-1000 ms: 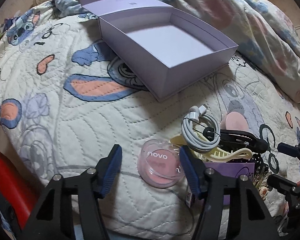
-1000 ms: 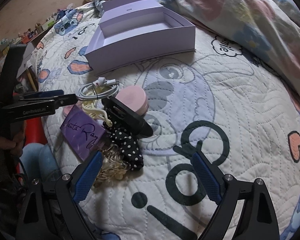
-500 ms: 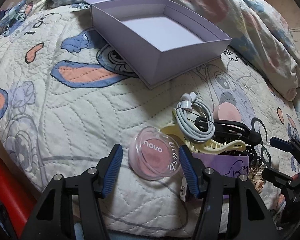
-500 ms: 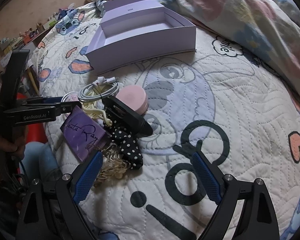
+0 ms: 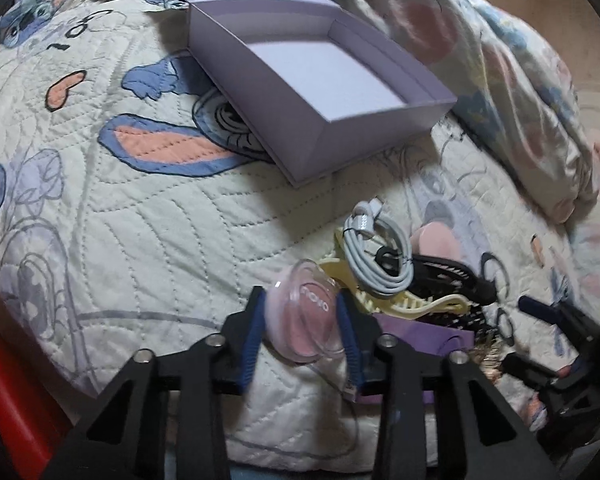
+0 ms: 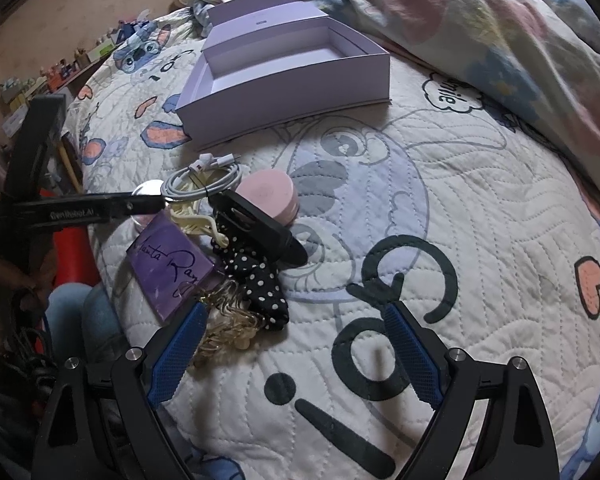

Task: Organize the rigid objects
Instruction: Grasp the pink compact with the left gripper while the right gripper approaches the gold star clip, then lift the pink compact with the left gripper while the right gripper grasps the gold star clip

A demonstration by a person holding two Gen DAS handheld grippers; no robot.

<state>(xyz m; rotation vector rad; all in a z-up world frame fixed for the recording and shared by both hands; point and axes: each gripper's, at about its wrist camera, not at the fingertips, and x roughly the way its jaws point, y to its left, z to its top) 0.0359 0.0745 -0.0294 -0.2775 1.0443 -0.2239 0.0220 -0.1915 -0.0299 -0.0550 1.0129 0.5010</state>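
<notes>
My left gripper (image 5: 302, 320) is shut on a round clear "novo" compact with pink powder (image 5: 304, 318), tilted and lifted just off the quilt. An open, empty lilac box (image 5: 320, 80) lies farther up the bed; it also shows in the right wrist view (image 6: 288, 80). Beside the compact lies a pile: a coiled grey cable (image 5: 380, 256), a cream hair claw (image 5: 412, 300), a black clip (image 6: 260, 228), a pink round case (image 6: 270, 196), a purple card (image 6: 168, 268), a polka-dot scrunchie (image 6: 264, 284) and a gold chain (image 6: 228, 328). My right gripper (image 6: 296, 344) is open and empty, just right of the pile.
The quilt with cartoon prints (image 6: 420, 240) covers the bed. A bunched floral duvet (image 6: 500, 40) lies along the right side. The bed edge drops off at the left, with a red object (image 5: 4, 360) below. The left gripper shows in the right wrist view (image 6: 100, 208).
My left gripper has closed on the novo compact and tipped it up off the quilt. The right gripper has stayed almost still.
</notes>
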